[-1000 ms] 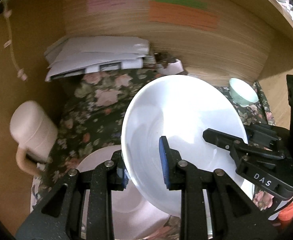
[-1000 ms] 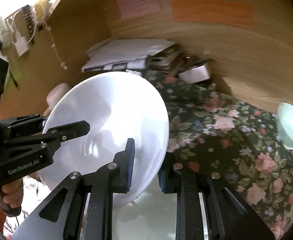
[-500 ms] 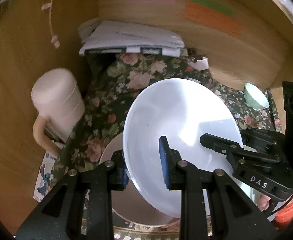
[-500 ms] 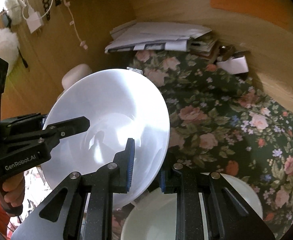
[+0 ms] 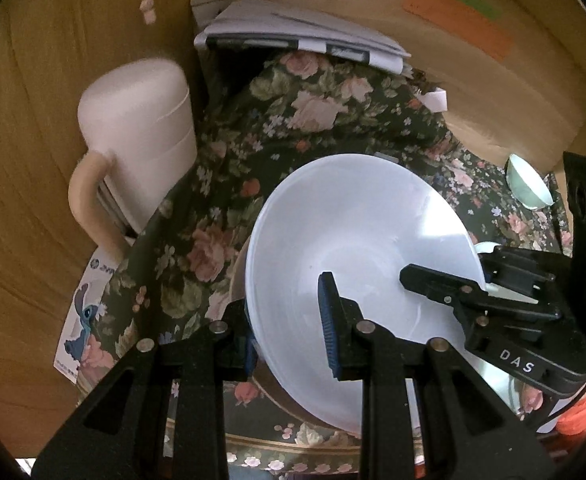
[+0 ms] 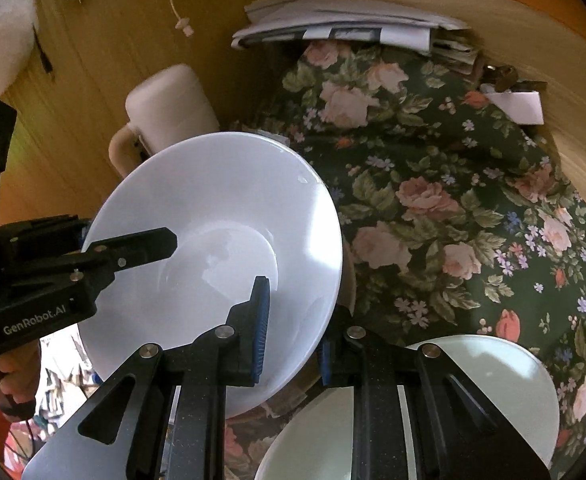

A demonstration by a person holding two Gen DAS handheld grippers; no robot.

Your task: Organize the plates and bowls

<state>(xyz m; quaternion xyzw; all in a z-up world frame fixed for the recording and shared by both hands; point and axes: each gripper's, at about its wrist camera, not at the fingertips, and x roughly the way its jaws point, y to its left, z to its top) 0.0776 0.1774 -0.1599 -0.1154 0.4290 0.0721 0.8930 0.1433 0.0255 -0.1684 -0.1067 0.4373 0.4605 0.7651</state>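
While both grippers clamp it, white bowl (image 6: 221,216) tilts

The bowl (image 5: 357,240) is plain white. The cloth (image 6: 453,184) is dark green with pink roses, green leaves and small blue flowers. The mug (image 5: 141,128) is cream-pink. The small bowl (image 5: 527,186) is pale green. Both tongs are black with blue pads (image 5: 329,320).

Floral cloth (image 6: 445,184), pink lidded jug (image 5: 141,128), stacked papers (image 5: 305,36), perhaps sticky notes (image 5: 457,24) on wood.
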